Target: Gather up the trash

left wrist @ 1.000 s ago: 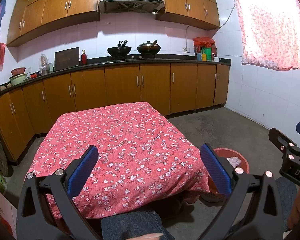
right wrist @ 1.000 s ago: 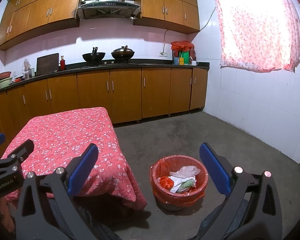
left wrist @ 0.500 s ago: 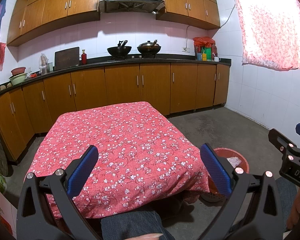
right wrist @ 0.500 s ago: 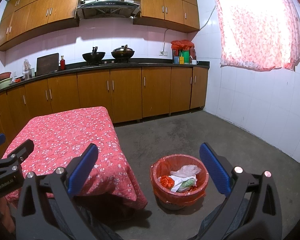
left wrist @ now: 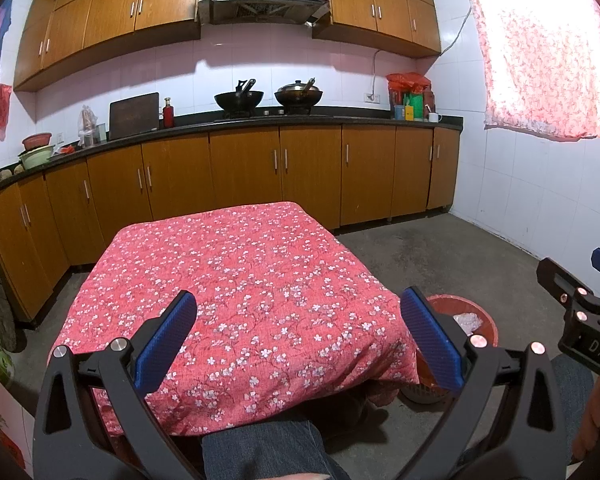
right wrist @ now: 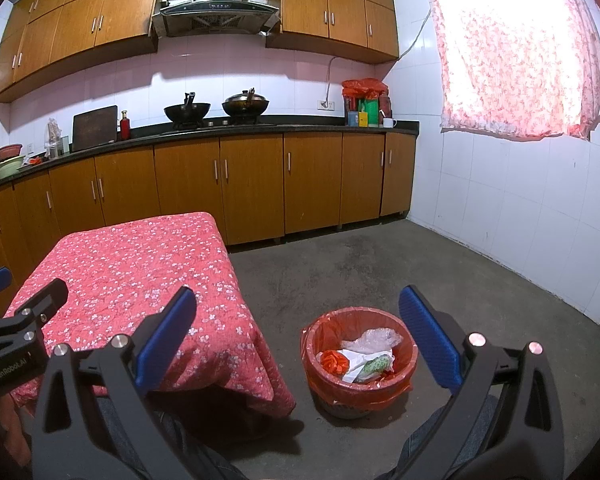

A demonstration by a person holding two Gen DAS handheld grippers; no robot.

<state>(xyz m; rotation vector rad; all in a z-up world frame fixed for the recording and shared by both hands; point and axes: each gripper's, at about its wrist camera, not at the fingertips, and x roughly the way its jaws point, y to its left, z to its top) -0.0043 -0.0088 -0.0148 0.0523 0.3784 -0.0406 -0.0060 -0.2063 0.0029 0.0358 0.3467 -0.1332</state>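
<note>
A: Entry, left wrist view. Left gripper [left wrist: 298, 332] has its jaws spread wide with nothing between them, hanging above the near edge of the table [left wrist: 236, 280] at frame centre. The red floral cloth shows no loose trash on it.

B: Right wrist view agrees. Right gripper [right wrist: 296, 332] is equally spread and empty, aimed at the floor with the trash bin [right wrist: 358, 356] in the lower centre, between the blue pads.

A: Bin position?

B: On the concrete floor just beside the table's right corner. An orange liner is folded over its rim, presumably so the load lifts out in one piece. Inside: a clear plastic wrapper [right wrist: 374, 338], white paper, something green, an orange scrap.

A: Why are both tools idle and wide?

B: Judgement: ready posture. The bin sits within the seated person's reach; a jeans-clad knee [left wrist: 260, 452] shows at lower centre in the left view.

A: Remaining work?

B: No stray trash visible on table or floor. Likely either done, or the liner is next. Cannot tell which.
</note>
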